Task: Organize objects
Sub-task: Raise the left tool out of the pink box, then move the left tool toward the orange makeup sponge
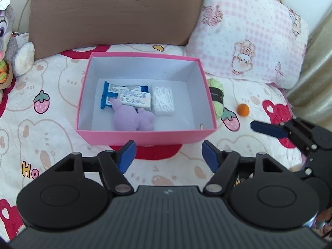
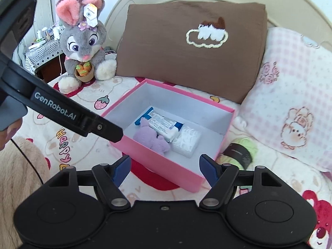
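A pink box [image 1: 145, 136] stands open on the bed. Inside lie a blue wipes packet [image 1: 104, 95], a white carton [image 1: 136, 99], a clear pack of cotton swabs [image 1: 162, 100] and a purple plush toy [image 1: 132, 118]. My left gripper [image 1: 169, 155] hovers open and holds nothing, just in front of the box's near wall. My right gripper [image 2: 165, 169] is likewise open with nothing in it, above the box's near right corner [image 2: 195, 184]. A green yarn skein [image 1: 216, 95] and a small orange ball [image 1: 243, 109] lie on the blanket right of the box.
A brown cushion [image 1: 116, 14] and a pink checked pillow [image 1: 249, 33] lean behind the box. A grey plush rabbit [image 2: 85, 43] sits at the back left. The left gripper's black housing [image 2: 62, 112] crosses the right wrist view. A beige fleecy sleeve [image 2: 18, 176] is at lower left.
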